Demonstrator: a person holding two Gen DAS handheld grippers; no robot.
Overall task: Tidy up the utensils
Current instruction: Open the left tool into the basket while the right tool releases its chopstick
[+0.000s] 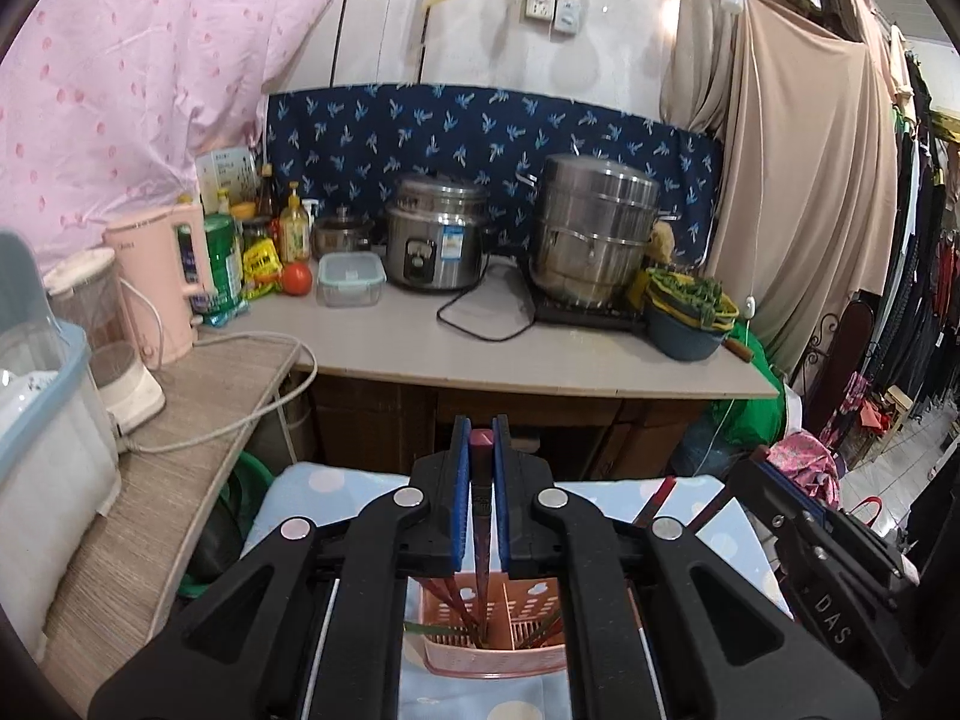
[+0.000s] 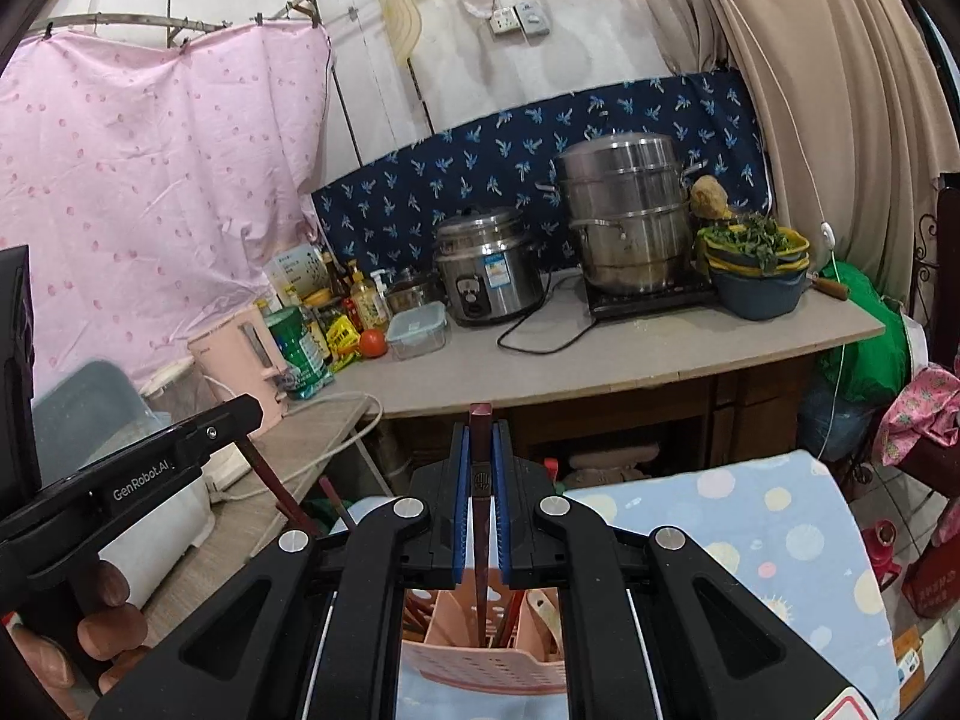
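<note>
My left gripper (image 1: 481, 429) is shut on a dark red chopstick (image 1: 482, 480) that stands upright between its blue pads, its lower end down in a pink slotted utensil holder (image 1: 498, 630). My right gripper (image 2: 480, 429) is shut on another dark red chopstick (image 2: 480, 468), also upright, reaching down into the same pink holder (image 2: 480, 654). The holder stands on a light blue dotted cloth (image 2: 720, 516) and has several chopsticks in it. The right gripper's body (image 1: 840, 546) shows at the right of the left wrist view; the left gripper's body (image 2: 138, 480) shows at the left of the right wrist view.
Behind is a kitchen counter (image 1: 540, 354) with a rice cooker (image 1: 435, 240), a steel steamer pot (image 1: 597, 228), a bowl of greens (image 1: 690, 312), a clear container (image 1: 351, 279), a tomato and bottles. A pink kettle (image 1: 162, 276) and a blue bin (image 1: 36, 396) stand at the left.
</note>
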